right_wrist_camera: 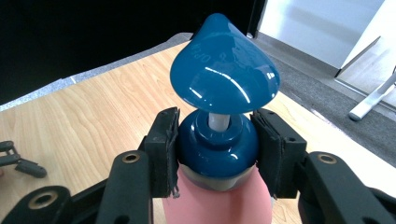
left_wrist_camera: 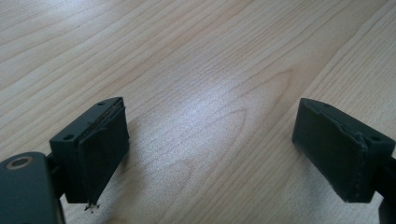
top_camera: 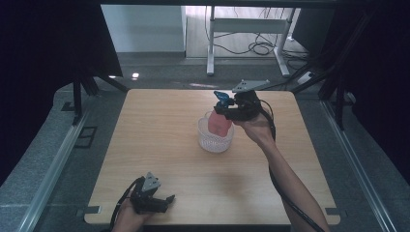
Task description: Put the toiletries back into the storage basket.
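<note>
The right gripper (right_wrist_camera: 217, 154) has its jaws closed on the dark blue collar of a pink pump bottle (right_wrist_camera: 219, 203), one pad pressed on each side of the collar, just under the blue pump head (right_wrist_camera: 224, 77). The bottle's long axis runs upright, straight up between the jaws, with the pump head above the pads and the pink body hanging below them. In the high view the bottle (top_camera: 218, 123) stands in, or perhaps just above, a white mesh basket (top_camera: 214, 141); whether its base rests on the basket floor cannot be told. So the coming move likely turns on this vertical line: the bottle goes down into the basket or lifts out of it along its own axis, and any tilt would catch the basket's rim.

The left gripper (left_wrist_camera: 210, 154) is wide open with nothing between its jaws, just bare wood ahead of them. In the high view it (top_camera: 153, 198) lies low near the table's near edge, well apart from the basket, so the right hand is plainly the nearer one.

The surface is a light wooden table (top_camera: 159, 140). Beyond its far edge is grey floor, with white desk legs (top_camera: 211, 43) and loose cables.
</note>
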{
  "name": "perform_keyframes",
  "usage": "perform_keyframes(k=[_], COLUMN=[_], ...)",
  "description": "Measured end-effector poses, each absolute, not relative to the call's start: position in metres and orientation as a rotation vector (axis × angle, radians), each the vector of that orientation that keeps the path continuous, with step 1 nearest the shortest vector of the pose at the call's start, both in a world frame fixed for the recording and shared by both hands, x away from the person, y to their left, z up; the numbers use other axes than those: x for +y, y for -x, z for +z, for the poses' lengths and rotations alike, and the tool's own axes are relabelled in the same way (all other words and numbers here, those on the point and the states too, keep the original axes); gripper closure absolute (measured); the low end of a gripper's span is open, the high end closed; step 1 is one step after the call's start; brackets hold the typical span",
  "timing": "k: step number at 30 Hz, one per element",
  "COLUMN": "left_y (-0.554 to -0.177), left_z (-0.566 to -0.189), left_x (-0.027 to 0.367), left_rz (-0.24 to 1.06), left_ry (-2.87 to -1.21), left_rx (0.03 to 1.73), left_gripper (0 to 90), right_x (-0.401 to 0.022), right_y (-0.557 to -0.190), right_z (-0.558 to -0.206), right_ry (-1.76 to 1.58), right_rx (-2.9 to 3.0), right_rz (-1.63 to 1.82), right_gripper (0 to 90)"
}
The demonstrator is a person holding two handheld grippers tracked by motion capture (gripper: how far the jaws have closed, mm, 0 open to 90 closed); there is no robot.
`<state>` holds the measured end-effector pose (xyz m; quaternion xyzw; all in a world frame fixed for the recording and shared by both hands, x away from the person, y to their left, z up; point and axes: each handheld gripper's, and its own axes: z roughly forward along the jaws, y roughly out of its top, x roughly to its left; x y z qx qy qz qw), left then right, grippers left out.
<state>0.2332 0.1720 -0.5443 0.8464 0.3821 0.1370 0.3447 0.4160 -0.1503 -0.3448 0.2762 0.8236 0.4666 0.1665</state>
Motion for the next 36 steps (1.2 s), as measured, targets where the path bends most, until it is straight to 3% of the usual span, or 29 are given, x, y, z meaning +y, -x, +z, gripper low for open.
perform_keyframes(k=[36], left_y=[-0.233], left_z=[-0.544], left_x=[0.172], left_rz=[0.354], left_ry=[-2.204], left_rx=[0.989], left_gripper=[10.4], right_x=[-0.136], right_y=[-0.435], right_z=[-0.396], right_ry=[-0.813], right_rx=[2.379], right_rz=[1.272], right_gripper=[52.7])
